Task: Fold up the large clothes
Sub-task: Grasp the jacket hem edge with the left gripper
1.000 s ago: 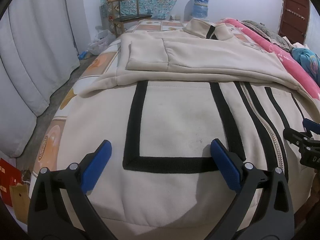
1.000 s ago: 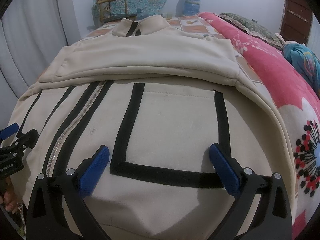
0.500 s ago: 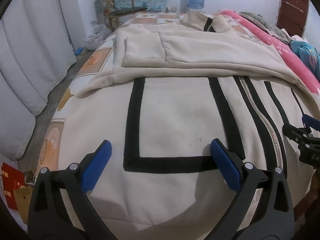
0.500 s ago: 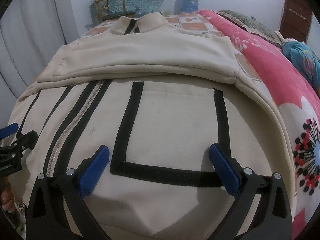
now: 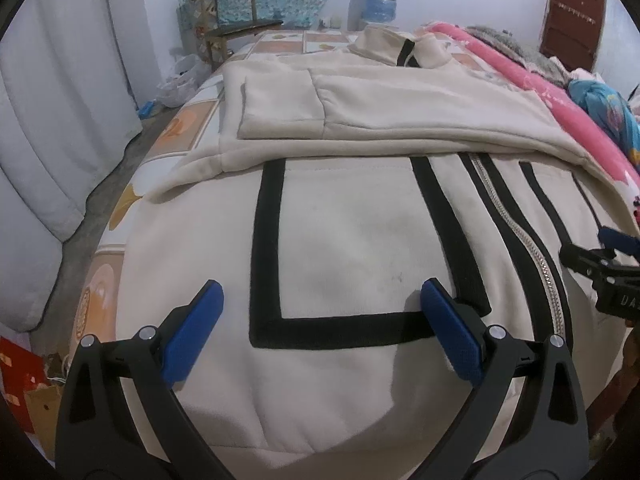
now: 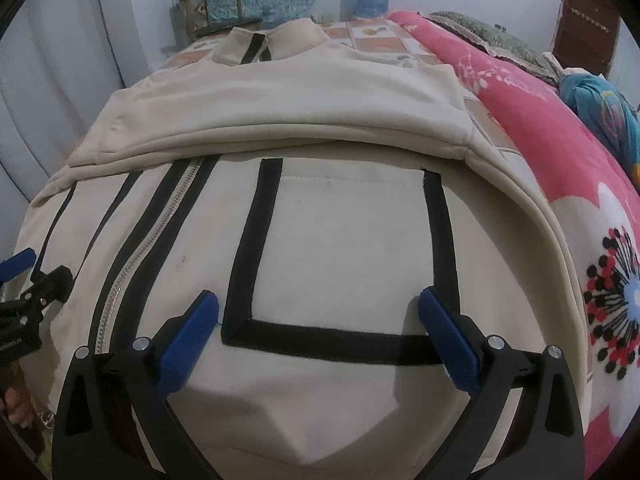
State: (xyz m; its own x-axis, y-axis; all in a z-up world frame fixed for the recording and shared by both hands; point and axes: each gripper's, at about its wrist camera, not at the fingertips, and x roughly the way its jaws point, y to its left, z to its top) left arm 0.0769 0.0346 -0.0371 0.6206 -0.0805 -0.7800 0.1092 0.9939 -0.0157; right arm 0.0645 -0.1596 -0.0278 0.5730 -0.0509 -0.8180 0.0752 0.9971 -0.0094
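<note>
Left wrist view shows the cream jacket (image 5: pixel 360 240) lying flat on the bed (image 5: pixel 180 132), sleeves folded across. The left gripper (image 5: pixel 320 312) and right gripper (image 6: pixel 320 312) both have fingers wide apart, holding nothing, over the near hem. I think both should pinch the hem evenly, then lift together.

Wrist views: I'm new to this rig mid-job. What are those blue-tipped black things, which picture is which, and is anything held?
Each picture comes from a camera mounted on hand-held tongs, looking forward along their two blue-padded fingers. One picture shows the left tongs, the other the right tongs; each also glimpses its partner at the frame's edge. Both are wide open above a cream jacket with black stripes and a zipper, spread on a bed. Its sleeves are already folded across the chest. A pink blanket lies alongside. Nothing is held.
</note>
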